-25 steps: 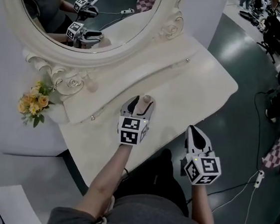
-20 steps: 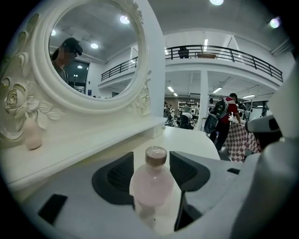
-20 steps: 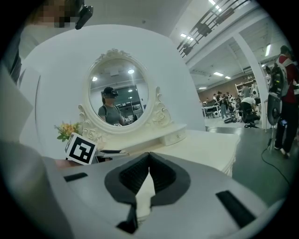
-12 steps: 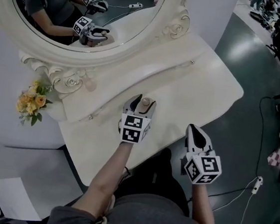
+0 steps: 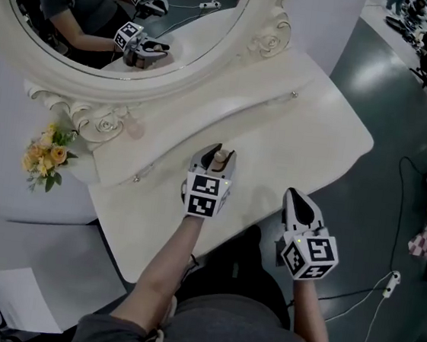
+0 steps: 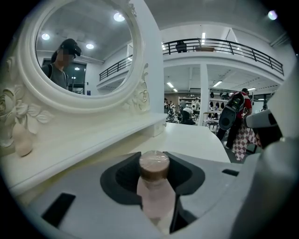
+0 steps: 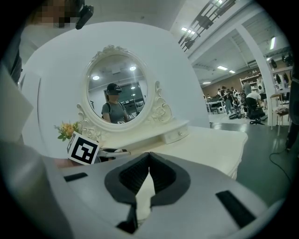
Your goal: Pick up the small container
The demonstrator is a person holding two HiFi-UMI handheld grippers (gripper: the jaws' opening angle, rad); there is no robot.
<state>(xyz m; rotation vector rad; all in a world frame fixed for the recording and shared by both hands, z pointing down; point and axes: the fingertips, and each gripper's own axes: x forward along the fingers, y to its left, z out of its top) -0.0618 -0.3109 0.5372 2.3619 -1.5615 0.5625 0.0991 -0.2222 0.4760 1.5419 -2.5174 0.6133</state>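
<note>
The small container (image 5: 219,158), a pale pink bottle with a brown cap (image 6: 154,165), stands upright on the cream dressing table (image 5: 310,131). My left gripper (image 5: 215,161) sits around it, its jaws closing, and the dark pads flank the bottle's body closely on both sides in the left gripper view. My right gripper (image 5: 297,198) hovers at the table's near edge, to the right of the left one. Its jaws meet at the tips with nothing between them (image 7: 149,158).
An oval mirror (image 5: 124,11) in an ornate cream frame rises behind the table's raised shelf. A second small pink bottle (image 5: 134,127) stands on that shelf, and yellow flowers (image 5: 42,158) sit at the far left. Grey floor (image 5: 404,111) lies to the right.
The left gripper's jaws have narrowed around the small container. The head view has shifted slightly; both grippers stay in about the same places.
</note>
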